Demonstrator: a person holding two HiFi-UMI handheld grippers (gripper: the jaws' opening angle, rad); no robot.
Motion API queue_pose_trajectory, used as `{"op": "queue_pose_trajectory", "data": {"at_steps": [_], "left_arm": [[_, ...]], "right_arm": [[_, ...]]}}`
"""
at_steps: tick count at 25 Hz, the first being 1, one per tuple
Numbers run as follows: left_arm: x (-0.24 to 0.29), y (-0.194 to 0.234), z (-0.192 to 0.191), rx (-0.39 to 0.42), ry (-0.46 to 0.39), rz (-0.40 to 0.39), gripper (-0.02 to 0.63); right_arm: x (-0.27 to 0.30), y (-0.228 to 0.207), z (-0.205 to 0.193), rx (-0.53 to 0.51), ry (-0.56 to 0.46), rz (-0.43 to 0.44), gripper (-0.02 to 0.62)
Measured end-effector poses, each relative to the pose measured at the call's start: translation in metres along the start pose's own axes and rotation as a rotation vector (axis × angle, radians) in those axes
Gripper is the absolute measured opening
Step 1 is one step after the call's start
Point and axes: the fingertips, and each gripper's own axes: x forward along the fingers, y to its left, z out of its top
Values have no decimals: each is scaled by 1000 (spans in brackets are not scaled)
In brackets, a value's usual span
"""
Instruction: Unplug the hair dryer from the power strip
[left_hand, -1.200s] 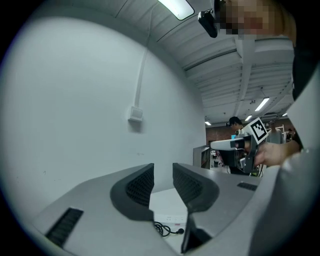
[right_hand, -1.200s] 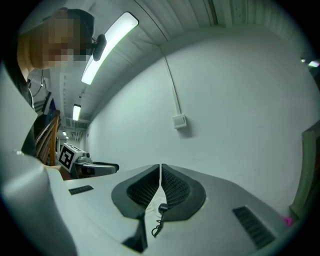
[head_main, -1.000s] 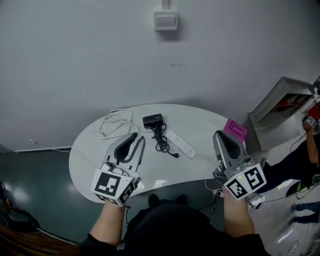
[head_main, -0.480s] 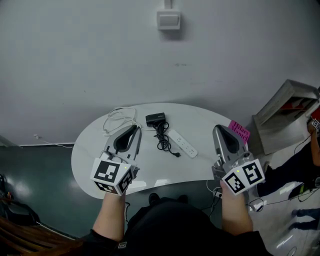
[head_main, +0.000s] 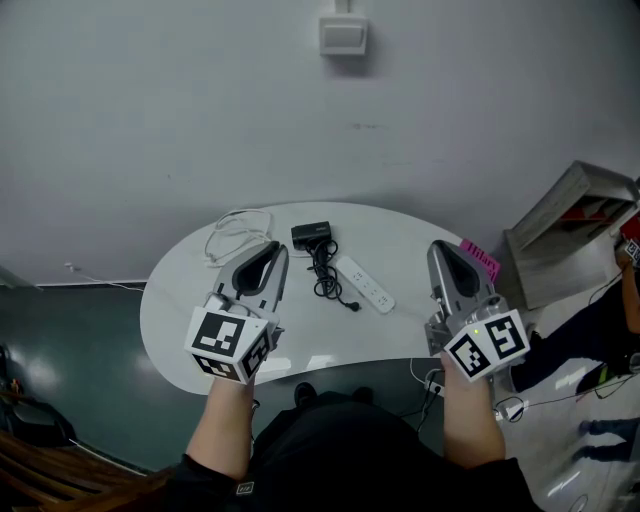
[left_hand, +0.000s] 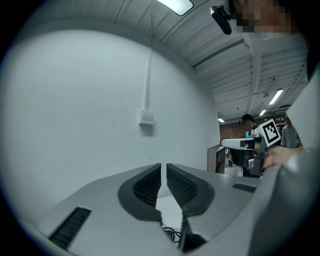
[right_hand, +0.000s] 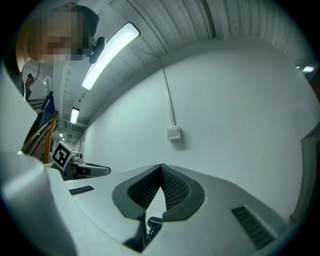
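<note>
White table (head_main: 175, 315), grey wall: the hair dryer (head_main: 311, 236) and power strip (head_main: 364, 286) lie mid-table, ahead of and between your grippers. Your left gripper (head_main: 272, 247) has just been closing, empty, its jaws nearly together; your right gripper (head_main: 440, 247) is pressed together, empty. Pulling the cord (head_main: 325, 278) risks dragging the unheld strip along.

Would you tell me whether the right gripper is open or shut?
Shut: the right gripper shows its jaws meeting at the tips, nothing between them.
</note>
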Motion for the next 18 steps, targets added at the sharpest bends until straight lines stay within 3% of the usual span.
{"op": "queue_pose_trajectory", "data": {"at_steps": [18], "left_arm": [[-11, 11, -16, -38, 22, 13, 41]], "right_arm": [[5, 13, -17, 10, 46, 14, 34]]}}
